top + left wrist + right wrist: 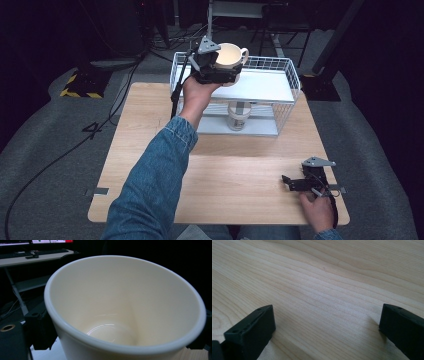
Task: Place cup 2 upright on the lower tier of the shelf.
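Observation:
A cream mug (231,54) with its handle to the right is held over the left part of the top shelf of a white wire rack (280,86). My left gripper (229,73) is shut on the mug. In the left gripper view the mug (125,302) stands upright and empty, with a black jaw on each side of it and the white shelf (47,355) just below. I cannot tell whether the mug touches the shelf. My right gripper (289,183) rests on the wooden table (225,180) near its front right corner. Its jaws stand wide apart over bare wood, so my right gripper (325,332) is open.
On the rack's lower shelf stands a pale jar (239,116). The rack sits at the table's far edge. Beyond the table are dark floor, cables and a desk (30,257) with a keyboard.

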A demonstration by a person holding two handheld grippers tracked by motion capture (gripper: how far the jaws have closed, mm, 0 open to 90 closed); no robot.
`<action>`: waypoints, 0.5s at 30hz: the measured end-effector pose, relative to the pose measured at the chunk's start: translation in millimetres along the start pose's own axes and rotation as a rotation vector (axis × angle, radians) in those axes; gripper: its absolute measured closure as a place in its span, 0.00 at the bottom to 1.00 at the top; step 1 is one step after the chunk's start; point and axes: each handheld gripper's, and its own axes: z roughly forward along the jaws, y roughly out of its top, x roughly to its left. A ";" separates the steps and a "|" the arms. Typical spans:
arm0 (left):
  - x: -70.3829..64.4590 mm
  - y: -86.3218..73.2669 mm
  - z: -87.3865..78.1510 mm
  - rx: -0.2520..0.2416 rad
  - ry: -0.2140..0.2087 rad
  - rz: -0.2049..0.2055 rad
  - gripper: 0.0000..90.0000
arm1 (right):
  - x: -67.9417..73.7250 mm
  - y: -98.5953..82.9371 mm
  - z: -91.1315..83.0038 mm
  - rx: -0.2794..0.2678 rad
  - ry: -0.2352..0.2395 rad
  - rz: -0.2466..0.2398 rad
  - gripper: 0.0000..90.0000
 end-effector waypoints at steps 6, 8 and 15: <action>12.8 -4.8 19.8 0.004 0.035 -0.036 0.10 | 0.1 0.0 -0.1 0.001 0.001 0.001 0.01; 17.3 -5.6 24.9 0.006 0.042 -0.047 0.10 | 0.1 0.0 -0.1 0.000 0.001 0.002 0.01; 26.3 -9.5 39.7 0.033 0.081 -0.064 0.10 | 0.2 0.0 -0.1 0.000 0.001 0.002 0.01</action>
